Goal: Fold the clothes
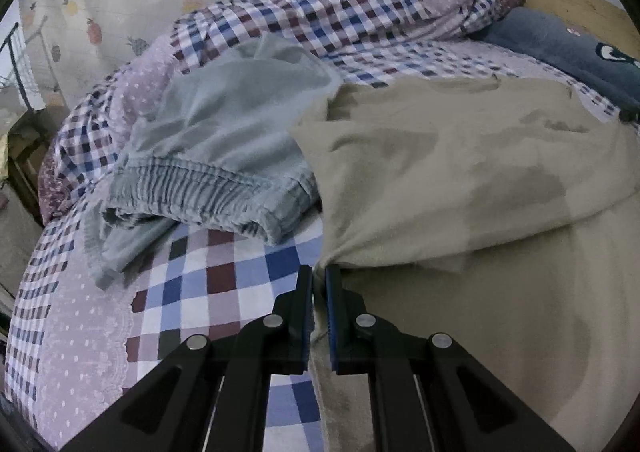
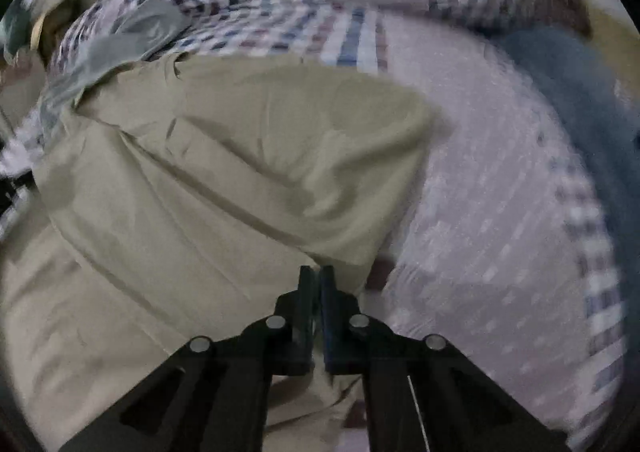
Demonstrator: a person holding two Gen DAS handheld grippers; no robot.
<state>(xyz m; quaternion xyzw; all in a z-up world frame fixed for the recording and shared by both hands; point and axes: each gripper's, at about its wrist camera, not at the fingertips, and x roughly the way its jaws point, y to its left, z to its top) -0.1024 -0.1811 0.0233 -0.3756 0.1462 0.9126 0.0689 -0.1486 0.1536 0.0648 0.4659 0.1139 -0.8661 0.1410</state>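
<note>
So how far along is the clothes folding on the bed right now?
Early. Done: nothing looks fully folded. In hand: the left gripper and right gripper are each shut on an edge of the khaki garment, which is doubled over but rumpled. Left: finishing it, then the grey-green pants, lying crumpled on the checked bedspread.

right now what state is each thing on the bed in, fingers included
beige garment: part folded, corners pinched
grey-green shorts: crumpled, unfolded
checked quilt: bunched at the back
left gripper: fingers shut on beige garment
right gripper: fingers shut on beige garment
</note>
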